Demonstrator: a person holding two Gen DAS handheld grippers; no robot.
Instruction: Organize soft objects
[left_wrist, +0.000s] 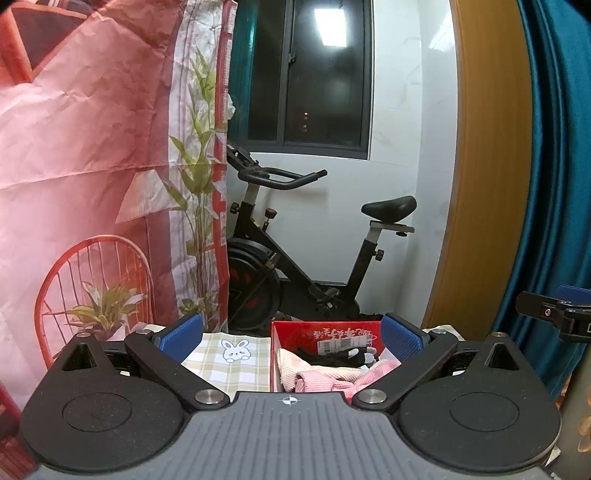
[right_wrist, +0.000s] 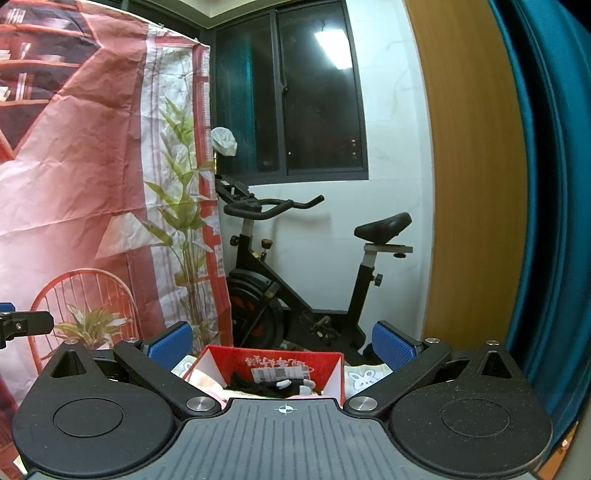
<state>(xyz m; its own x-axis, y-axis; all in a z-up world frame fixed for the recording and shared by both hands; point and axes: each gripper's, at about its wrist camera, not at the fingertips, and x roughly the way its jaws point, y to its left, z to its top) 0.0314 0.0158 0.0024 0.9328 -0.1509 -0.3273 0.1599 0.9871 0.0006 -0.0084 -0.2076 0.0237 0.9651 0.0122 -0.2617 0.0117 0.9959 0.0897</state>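
Note:
A red cardboard box (left_wrist: 327, 332) stands on a checked tablecloth with a rabbit print (left_wrist: 232, 354). In it lie a pink waffle cloth (left_wrist: 332, 378), a cream cloth (left_wrist: 290, 363) and a black glove with white fingertips (left_wrist: 340, 356). My left gripper (left_wrist: 293, 338) is open and empty, raised above the table's near side, with the box between its fingers. My right gripper (right_wrist: 282, 343) is open and empty, just behind the same red box (right_wrist: 273, 363), where the black glove (right_wrist: 269, 386) shows. Each gripper's tip shows at the edge of the other's view.
A black exercise bike (left_wrist: 295, 258) stands behind the table under a dark window (left_wrist: 314, 74). A red printed backdrop (left_wrist: 92, 147) hangs at the left. A wooden door frame (left_wrist: 487, 184) and blue curtain (left_wrist: 554, 184) are at the right.

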